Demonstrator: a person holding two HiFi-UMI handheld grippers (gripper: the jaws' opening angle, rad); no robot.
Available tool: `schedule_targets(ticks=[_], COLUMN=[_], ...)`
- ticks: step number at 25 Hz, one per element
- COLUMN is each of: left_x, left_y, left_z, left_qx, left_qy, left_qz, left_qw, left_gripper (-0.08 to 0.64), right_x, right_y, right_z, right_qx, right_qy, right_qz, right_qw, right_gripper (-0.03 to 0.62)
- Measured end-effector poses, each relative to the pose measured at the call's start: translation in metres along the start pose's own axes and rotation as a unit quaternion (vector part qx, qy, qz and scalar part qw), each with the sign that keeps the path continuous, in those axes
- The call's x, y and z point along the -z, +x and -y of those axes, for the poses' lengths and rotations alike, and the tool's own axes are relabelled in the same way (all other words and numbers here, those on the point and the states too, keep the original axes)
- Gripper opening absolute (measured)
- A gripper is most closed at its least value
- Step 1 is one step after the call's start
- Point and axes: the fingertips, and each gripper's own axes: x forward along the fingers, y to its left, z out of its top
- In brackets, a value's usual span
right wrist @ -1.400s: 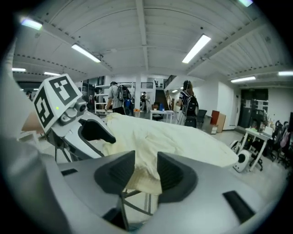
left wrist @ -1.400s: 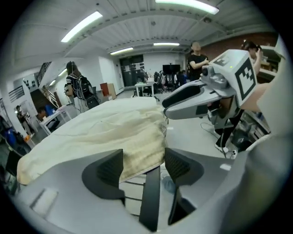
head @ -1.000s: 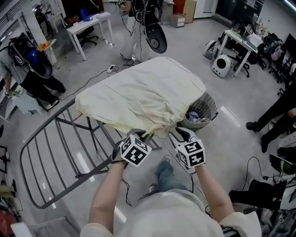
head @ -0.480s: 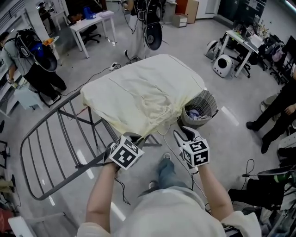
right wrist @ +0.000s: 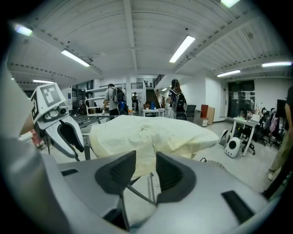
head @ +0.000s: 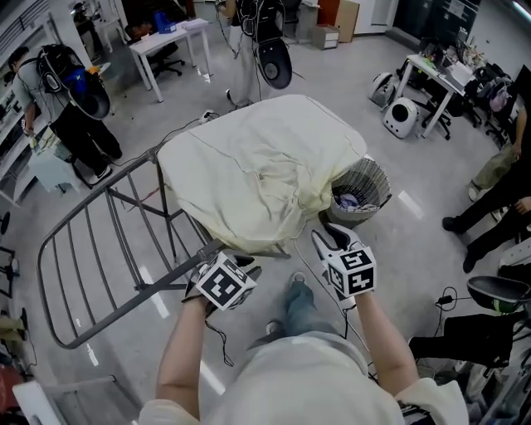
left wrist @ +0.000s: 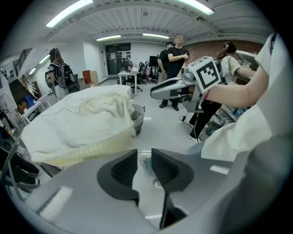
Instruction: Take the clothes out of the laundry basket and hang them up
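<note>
now the cream sheet lies spread over the drying rack, beside the laundry basket. the left gripper, its jaws just opening slightly, holds nothing; the right gripper stands part open, also empty.

White table top left, cardboard box top ctr. Desk at right w/ round white device beside it. Person w/ backpack at left; cable nr table.
</note>
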Motion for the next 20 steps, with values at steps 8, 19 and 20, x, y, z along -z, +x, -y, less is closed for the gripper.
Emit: schedule_targets(ticks=[8, 19, 20], left_x=[-0.004, -0.077, -0.088], left_y=[-0.007, 0.033, 0.041], left_z=[0.007, 0.005, 0.004], left_qx=[-0.027, -0.066, -0.069], left_qy=[-0.046, -0.084, -0.090], left_qz=[0.035, 0.117, 0.125], left_qw=[0.9980, 0.9874, 0.9857], left_gripper=[0.210, 0.051, 0.035], right_x=[0.000, 0.028, 0.031], right_y=[-0.020, -0.044, -0.047], right_z=[0.017, 0.074, 0.086], right_qx=[0.012, 0.039, 0.043], right_qy=[0.014, 0.045, 0.049], right_qz=[0.009, 0.012, 0.012], right_qw=[1.000, 0.998, 0.998], right_gripper=[0.143, 0.132, 0.130])
